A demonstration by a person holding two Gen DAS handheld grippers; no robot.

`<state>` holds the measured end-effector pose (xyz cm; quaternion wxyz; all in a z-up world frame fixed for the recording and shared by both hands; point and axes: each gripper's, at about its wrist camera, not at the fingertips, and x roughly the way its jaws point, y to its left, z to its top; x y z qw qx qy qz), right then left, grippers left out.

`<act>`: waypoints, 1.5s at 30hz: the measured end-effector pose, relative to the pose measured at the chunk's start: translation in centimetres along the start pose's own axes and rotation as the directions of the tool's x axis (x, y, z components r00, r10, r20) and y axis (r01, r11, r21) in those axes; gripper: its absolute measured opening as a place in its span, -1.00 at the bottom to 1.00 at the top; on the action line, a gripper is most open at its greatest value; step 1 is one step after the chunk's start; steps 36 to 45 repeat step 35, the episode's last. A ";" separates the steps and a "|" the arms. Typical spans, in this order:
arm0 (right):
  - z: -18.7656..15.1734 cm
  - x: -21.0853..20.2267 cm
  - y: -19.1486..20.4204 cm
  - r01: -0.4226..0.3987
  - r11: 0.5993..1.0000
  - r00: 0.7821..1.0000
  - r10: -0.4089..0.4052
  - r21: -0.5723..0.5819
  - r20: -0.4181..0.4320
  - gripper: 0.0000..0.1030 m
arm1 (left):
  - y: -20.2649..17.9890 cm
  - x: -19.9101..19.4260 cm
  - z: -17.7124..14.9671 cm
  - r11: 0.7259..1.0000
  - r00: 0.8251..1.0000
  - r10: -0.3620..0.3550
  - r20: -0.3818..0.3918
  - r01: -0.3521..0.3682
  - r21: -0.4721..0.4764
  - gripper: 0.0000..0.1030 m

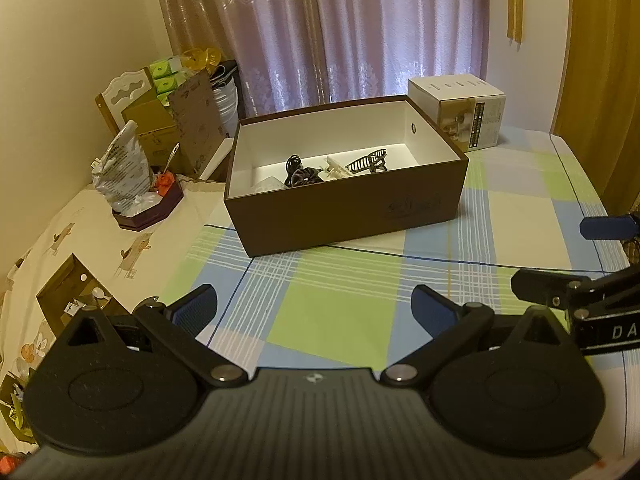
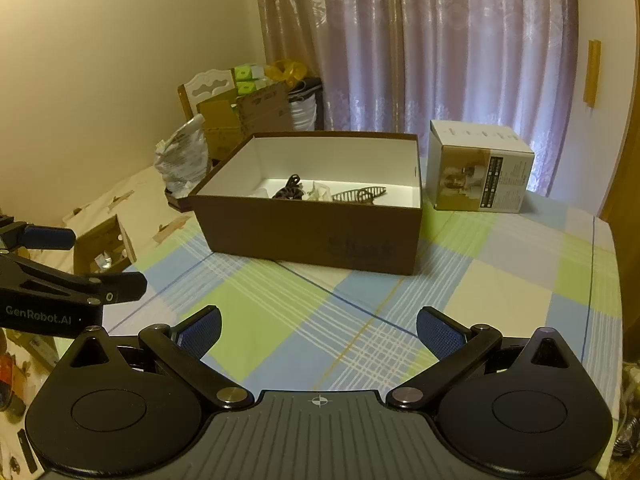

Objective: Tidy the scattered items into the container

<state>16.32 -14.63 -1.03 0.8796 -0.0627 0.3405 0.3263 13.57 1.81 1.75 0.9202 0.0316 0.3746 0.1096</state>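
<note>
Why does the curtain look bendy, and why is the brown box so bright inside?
Left wrist view: the fisheye lens bows the curtain and darkens the corners; the brown box has a bright strip on its white floor, and dim warm light tints everything yellowish. Right wrist view: same bending, same glow inside the box, and the hair things look soft and grainy.

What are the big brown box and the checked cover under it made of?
The brown box looks like matte cardboard: thin straight walls, white paper-like lining, a punched hole in one end. The checked cover seems woven fabric, probably cotton: soft, dull, slightly creased.
</note>
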 end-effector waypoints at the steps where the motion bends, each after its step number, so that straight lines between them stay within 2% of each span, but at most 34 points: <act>1: 0.0 -0.1 0.0 -0.001 1.000 1.000 0.001 -0.002 0.000 0.96 | -0.1 -0.1 0.0 1.000 1.000 0.001 0.001 -0.001 -0.001 0.98; 22: -1.8 -0.1 -0.7 -0.009 1.000 1.000 0.009 -0.004 -0.029 0.96 | -0.9 -0.1 -1.1 1.000 1.000 0.004 -0.013 -0.004 0.006 0.98; 45: -1.9 0.1 -0.9 -0.012 1.000 1.000 0.012 -0.007 -0.027 0.96 | -1.1 0.0 -1.1 1.000 1.000 0.020 -0.016 -0.020 -0.002 0.98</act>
